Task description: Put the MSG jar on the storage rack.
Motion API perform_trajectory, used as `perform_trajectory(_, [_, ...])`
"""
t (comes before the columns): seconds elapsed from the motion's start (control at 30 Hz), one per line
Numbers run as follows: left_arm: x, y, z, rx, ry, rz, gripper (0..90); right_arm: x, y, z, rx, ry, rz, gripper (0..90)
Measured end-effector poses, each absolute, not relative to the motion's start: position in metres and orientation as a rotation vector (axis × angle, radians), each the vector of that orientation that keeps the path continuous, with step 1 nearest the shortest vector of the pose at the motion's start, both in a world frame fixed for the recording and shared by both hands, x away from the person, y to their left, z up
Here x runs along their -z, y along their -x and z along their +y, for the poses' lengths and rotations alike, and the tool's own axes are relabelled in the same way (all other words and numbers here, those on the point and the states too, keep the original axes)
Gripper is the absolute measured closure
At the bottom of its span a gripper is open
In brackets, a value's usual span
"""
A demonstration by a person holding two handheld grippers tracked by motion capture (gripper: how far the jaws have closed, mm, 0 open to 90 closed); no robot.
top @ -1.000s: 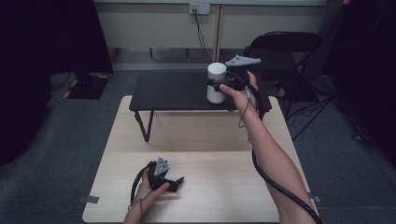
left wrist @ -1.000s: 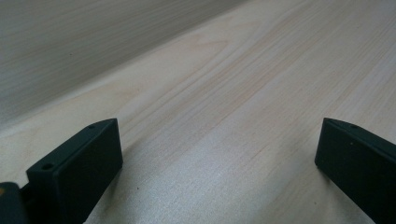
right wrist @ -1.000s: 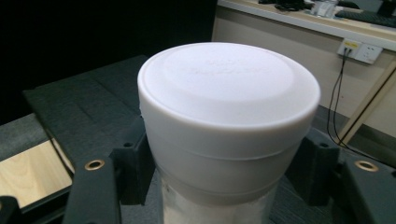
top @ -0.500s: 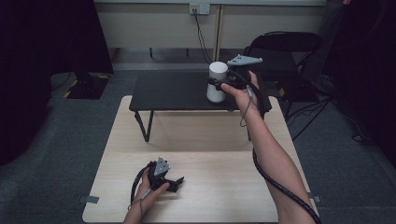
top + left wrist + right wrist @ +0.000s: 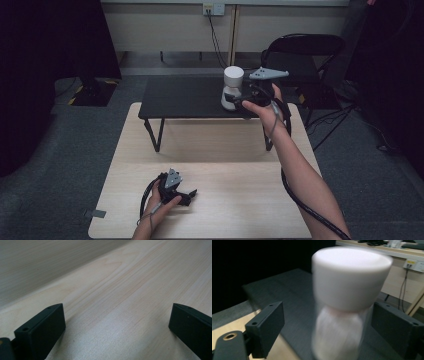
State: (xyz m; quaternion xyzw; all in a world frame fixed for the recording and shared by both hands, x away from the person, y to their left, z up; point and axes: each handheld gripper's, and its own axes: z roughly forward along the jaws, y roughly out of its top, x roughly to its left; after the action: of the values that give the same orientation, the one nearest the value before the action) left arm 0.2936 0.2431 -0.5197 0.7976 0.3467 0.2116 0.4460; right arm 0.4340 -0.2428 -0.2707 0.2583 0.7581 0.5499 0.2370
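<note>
Black jaws of the right gripper (image 5: 328,327) stand spread on either side of a white jar (image 5: 348,300), which fills the centre of the right gripper view, its wide cap above a narrower clear body; whether the pads touch it cannot be told through the blur. In the high view this gripper (image 5: 239,100) sits right of centre in the upper half, with the jar (image 5: 232,87) just left of the hand (image 5: 262,109), standing on a black bench (image 5: 185,97). The left gripper (image 5: 116,322) is released, its jaws wide apart over bare pale wood. From above it (image 5: 186,194) lies low and left of centre on the wooden table (image 5: 240,200), held by the left hand (image 5: 162,202). A dark chair (image 5: 305,52) stands in the upper right.
</note>
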Motion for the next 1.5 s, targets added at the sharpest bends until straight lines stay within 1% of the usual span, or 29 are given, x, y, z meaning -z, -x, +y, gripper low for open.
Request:
perform_trajectory(0.03, [0.519, -0.294, 0.243, -0.525, -1.979, 0.857, 0.0, 0.278, -0.424, -0.25, -1.508, -0.678, 2.086, 6.6])
perform_trajectory(0.2, [0.519, -0.294, 0.243, -0.525, -1.98, 0.857, 0.0, 0.302, -0.398, -0.275, -1.558, -0.654, 2.088, 2.5])
perform_trajectory(0.23, [0.519, -0.294, 0.243, -0.525, -1.98, 0.857, 0.0, 0.302, -0.398, -0.275, -1.558, -0.654, 2.088, 2.5])
perform_trajectory(0.27, [0.519, -0.294, 0.243, -0.524, -1.979, 0.857, 0.0, 0.314, -0.389, -0.286, -1.578, -0.653, 2.084, 1.2])
perform_trajectory(0.53, [0.519, -0.294, 0.243, -0.524, -1.978, 0.857, 0.0, 0.362, -0.355, -0.318, -1.586, -0.675, 2.116, 0.0])
perform_trajectory(0.73, [0.519, -0.294, 0.243, -0.524, -1.978, 0.858, 0.0, 0.4, -0.329, -0.325, -1.484, -0.631, 2.133, 0.5])
perform_trajectory(0.93, [0.519, -0.294, 0.243, -0.524, -1.978, 0.857, 0.0, 0.44, -0.317, -0.333, -1.494, -0.667, 2.151, 0.3])
perform_trajectory(1.17, [0.519, -0.294, 0.243, -0.524, -1.978, 0.857, 0.0, 0.469, -0.312, -0.337, -1.478, -0.71, 2.183, 0.4])
perform_trajectory(1.5, [0.519, -0.294, 0.243, -0.524, -1.978, 0.857, 0.0, 0.479, -0.311, -0.344, -1.485, -0.749, 2.188, 0.2])
